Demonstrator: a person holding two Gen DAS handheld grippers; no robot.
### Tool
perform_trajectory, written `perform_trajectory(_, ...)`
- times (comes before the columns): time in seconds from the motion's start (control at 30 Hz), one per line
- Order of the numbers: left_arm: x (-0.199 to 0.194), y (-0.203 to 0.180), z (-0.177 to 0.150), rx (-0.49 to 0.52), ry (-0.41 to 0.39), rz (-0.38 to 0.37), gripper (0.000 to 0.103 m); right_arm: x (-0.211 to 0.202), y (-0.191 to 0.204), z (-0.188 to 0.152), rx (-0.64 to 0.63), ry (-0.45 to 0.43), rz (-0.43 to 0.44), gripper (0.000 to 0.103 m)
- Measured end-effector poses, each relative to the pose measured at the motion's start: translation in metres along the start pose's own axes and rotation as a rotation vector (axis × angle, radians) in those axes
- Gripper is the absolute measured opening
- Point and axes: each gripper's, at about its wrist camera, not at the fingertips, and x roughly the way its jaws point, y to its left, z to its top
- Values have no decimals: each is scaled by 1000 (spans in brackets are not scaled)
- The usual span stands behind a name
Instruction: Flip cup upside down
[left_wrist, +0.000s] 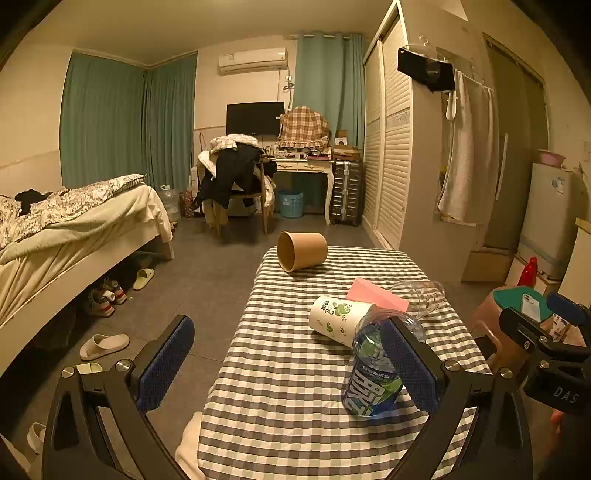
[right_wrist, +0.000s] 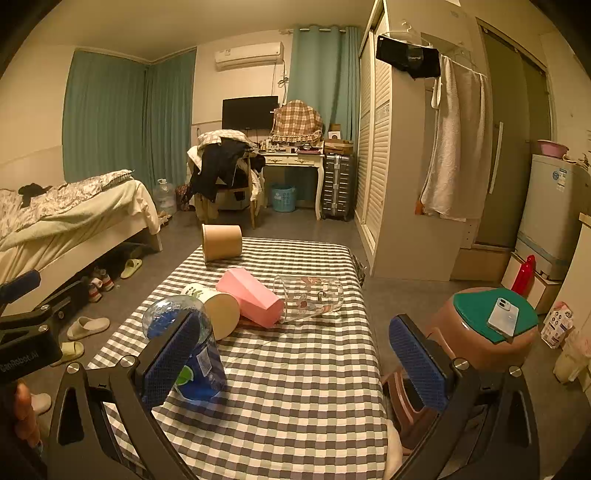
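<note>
**Five containers on checked table, both grippers wide apart, nothing held**

Left wrist view: left gripper (left_wrist: 288, 365) jaws spread wide, holding nothing, low over near end of the checked table (left_wrist: 295, 406). Containers counted here: 1 brown paper cup (left_wrist: 302, 251) on its side at far end, mouth toward cam, inside looks empty; 1 white leaf-print cup (left_wrist: 340, 319) on its side mid-table; 1 pink cup (left_wrist: 376, 295) just behind it, mostly hidden; 1 clear glass cup (left_wrist: 424, 295) on its side at right edge; 1 blue-label bottle (left_wrist: 373, 373) near right finger, contents can't tell. Right gripper (left_wrist: 554, 339) seen only in part at right edge.

Right wrist view: right gripper (right_wrist: 295, 362) jaws also wide apart, empty. Same 5 containers: brown cup (right_wrist: 221, 242), white cup (right_wrist: 218, 306) w/ open mouth toward cam, pink cup (right_wrist: 255, 297) touching it, glass cup (right_wrist: 310, 297) w/ printed pattern, bottle (right_wrist: 184, 354) partly behind left finger. Only this view shows pink cup's full length, plus a stool (right_wrist: 487, 332) beside the table w/ 1 phone (right_wrist: 503, 316) on top.
</note>
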Motion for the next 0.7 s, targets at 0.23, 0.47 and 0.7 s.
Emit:
perform_trajectory(0.23, 1, -1, 1, 3, 2, 0, 103, 0, 0, 0, 0, 0, 0, 103)
perform_trajectory(0.47, 0, -1, 0, 3, 1, 1, 103, 0, 0, 0, 0, 1, 0, 103)
perform_trajectory(0.7, 0, -1, 0, 4, 1, -1, 103, 1, 1, 0, -5, 2, 3, 103)
